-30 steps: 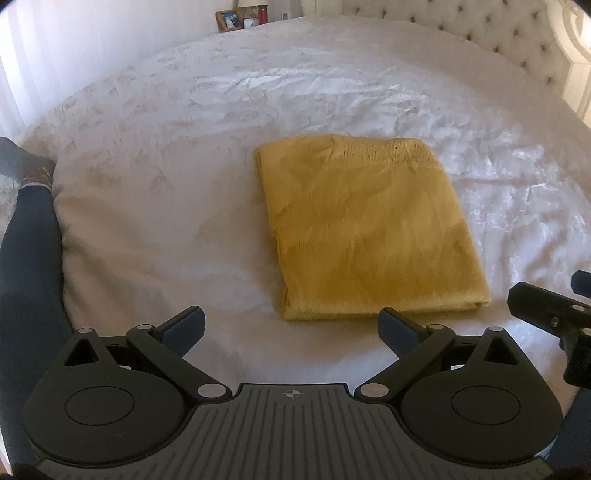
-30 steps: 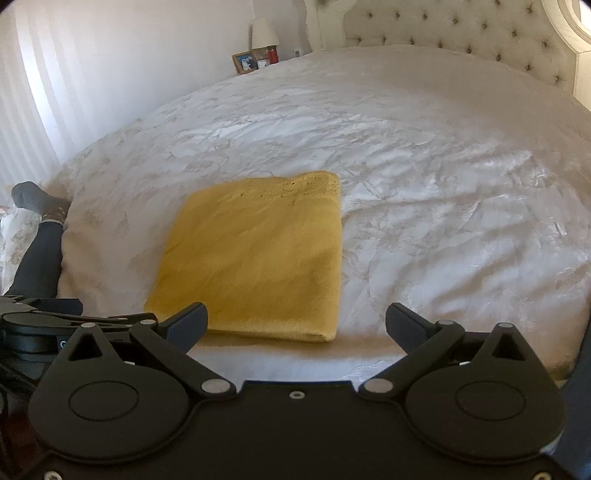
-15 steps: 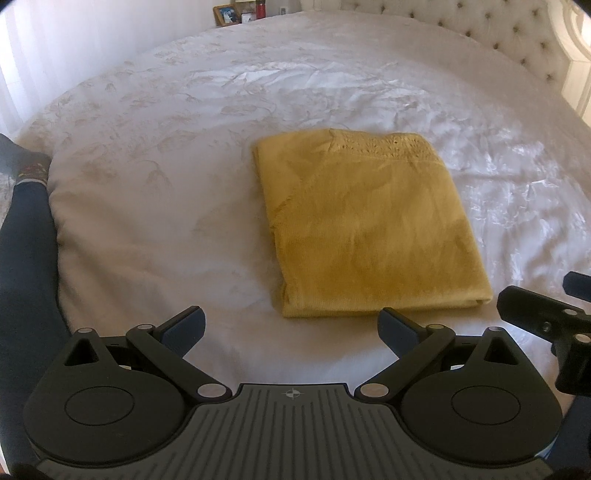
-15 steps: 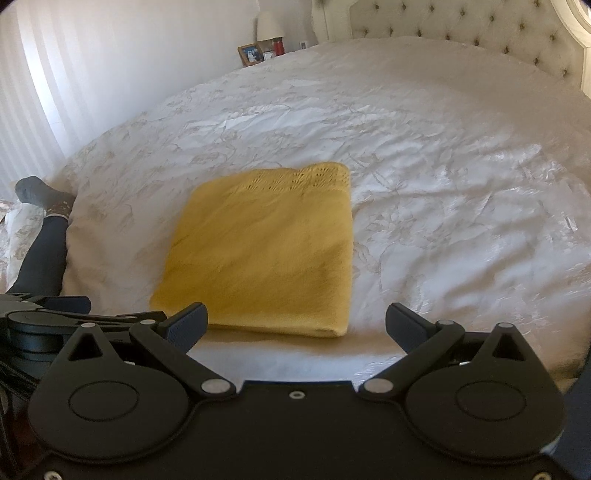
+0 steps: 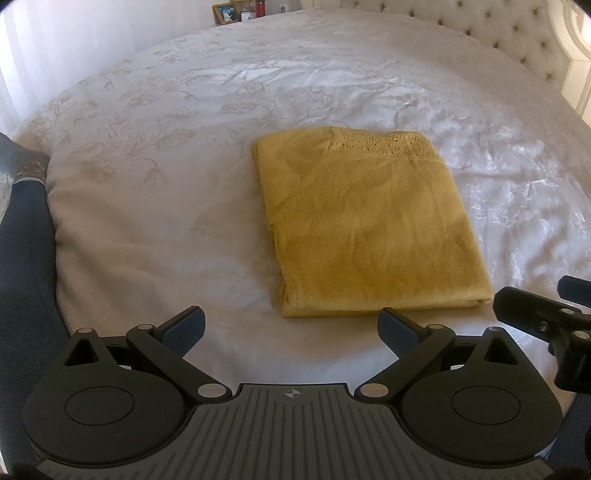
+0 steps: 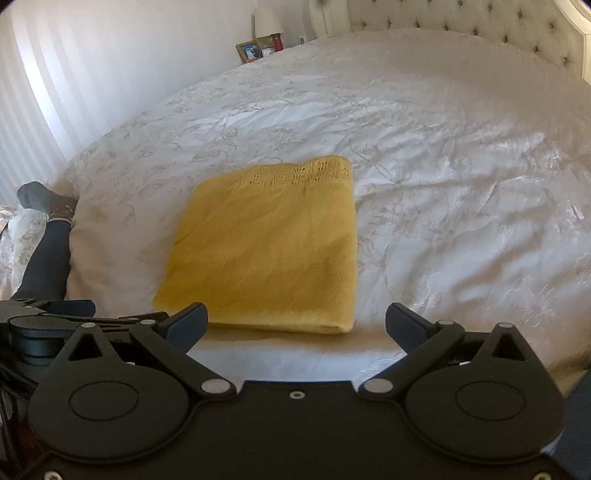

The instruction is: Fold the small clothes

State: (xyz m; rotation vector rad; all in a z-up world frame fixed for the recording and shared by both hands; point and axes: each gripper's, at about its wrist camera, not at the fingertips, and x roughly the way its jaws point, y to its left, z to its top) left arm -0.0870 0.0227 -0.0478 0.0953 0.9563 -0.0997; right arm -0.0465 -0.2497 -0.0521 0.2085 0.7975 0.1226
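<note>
The bed (image 5: 155,206), spread with a white floral-embroidered cover, runs out of frame at both sides. On it lies the folded yellow knit sweater (image 5: 369,229), a neat rectangle with a lacy far band. Left gripper (image 5: 291,326) and right gripper (image 6: 297,323) hover before it, jaws wide, empty.

Mustard-yellow knitted garment (image 5: 369,229) with an openwork band; white floral-embroidered bedspread (image 5: 184,122); cream tufted headboard (image 6: 461,33); black grippers.

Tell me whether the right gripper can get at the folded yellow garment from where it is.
Probably yes: the right gripper is open, the yellow garment lies flat just ahead on the bed, and nothing sits between them.
</note>
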